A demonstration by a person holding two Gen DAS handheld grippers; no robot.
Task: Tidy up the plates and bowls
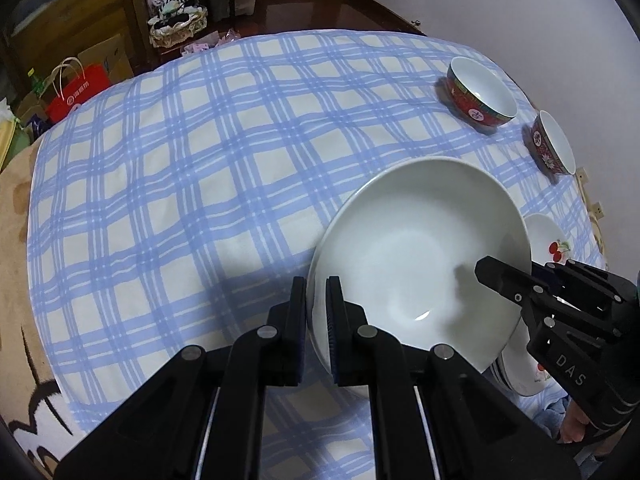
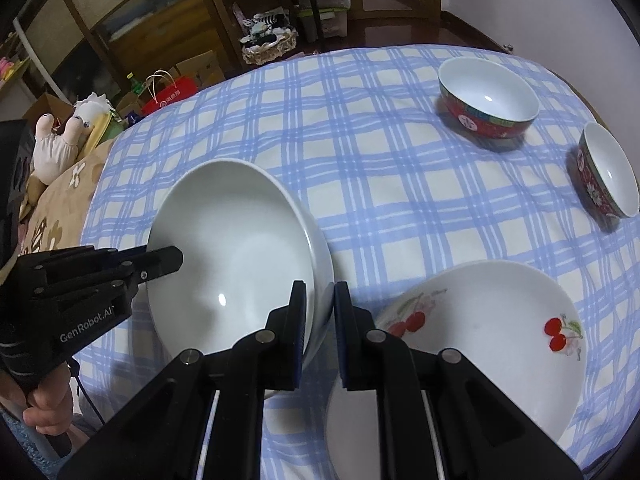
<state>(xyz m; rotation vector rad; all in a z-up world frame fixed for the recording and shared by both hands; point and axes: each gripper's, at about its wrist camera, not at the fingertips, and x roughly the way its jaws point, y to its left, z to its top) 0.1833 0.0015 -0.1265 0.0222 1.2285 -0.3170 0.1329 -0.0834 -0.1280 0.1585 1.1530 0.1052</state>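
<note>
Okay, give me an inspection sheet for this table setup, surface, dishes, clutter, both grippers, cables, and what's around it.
Surface: blue-and-white checked tablecloth covers the table.
Job's things: large plain white ceramic bowl, held tilted off the cloth; white cherry-print plate beside it, with more plates stacked beneath in the left wrist view; big red patterned bowl and smaller dark red floral bowl upright, apart, at the far side.
Clutter: nothing seen on the cloth.
Grippers: left gripper and right gripper each shut on opposite rims of the white bowl.
Cables: thin black cord by the left hand.
Surroundings: red paper bag, cardboard boxes, wooden furniture, plush toy.
</note>
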